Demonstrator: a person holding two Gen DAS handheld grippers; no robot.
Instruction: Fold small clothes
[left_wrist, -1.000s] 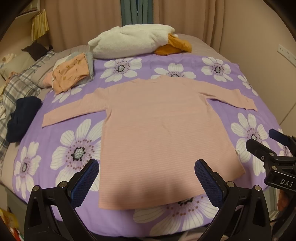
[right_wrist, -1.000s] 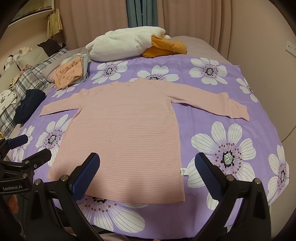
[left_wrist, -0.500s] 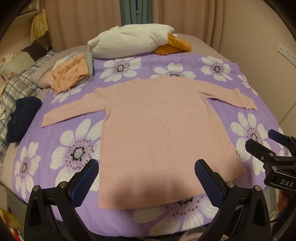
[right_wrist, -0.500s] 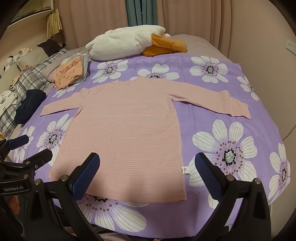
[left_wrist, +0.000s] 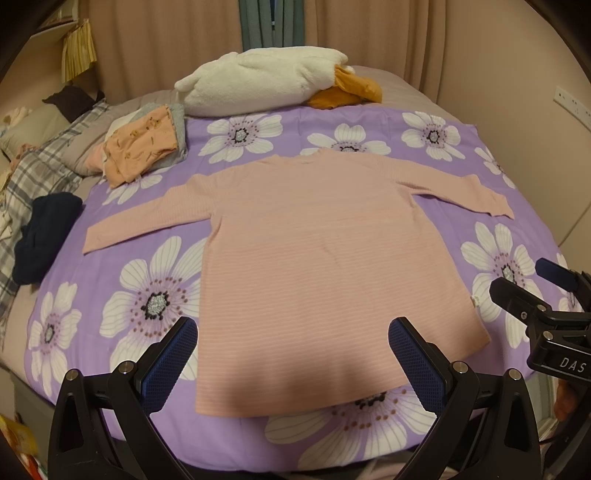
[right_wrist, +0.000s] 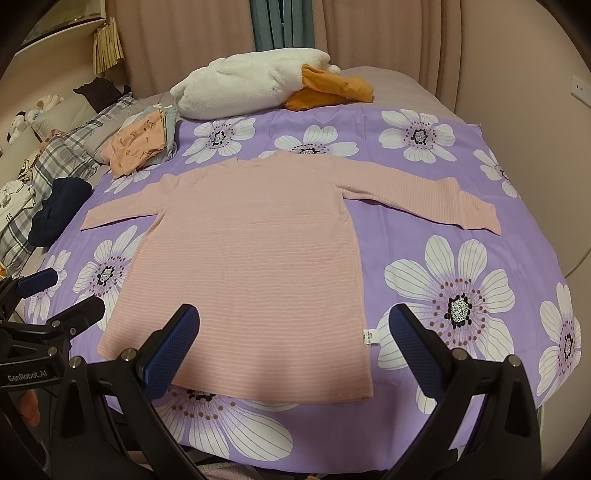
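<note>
A pink striped long-sleeved top (left_wrist: 314, 258) lies flat and spread out on the purple flowered bedcover (left_wrist: 147, 280), sleeves out to both sides, hem nearest me. It also shows in the right wrist view (right_wrist: 251, 266). My left gripper (left_wrist: 291, 354) is open and empty, hovering above the hem. My right gripper (right_wrist: 293, 350) is open and empty, above the hem's right part near a small white tag (right_wrist: 369, 336). The right gripper shows at the right edge of the left wrist view (left_wrist: 532, 291); the left gripper shows at the left edge of the right wrist view (right_wrist: 59, 295).
A stack of folded clothes (left_wrist: 144, 147) sits at the back left. A white plush duck (left_wrist: 266, 85) lies at the head of the bed. A dark navy garment (left_wrist: 44, 229) and plaid bedding (left_wrist: 33, 177) lie at the left. A wall (left_wrist: 535, 110) stands right.
Both grippers have drifted slightly; the view of the top has hardly shifted. The top has not moved and both grippers stay open.
</note>
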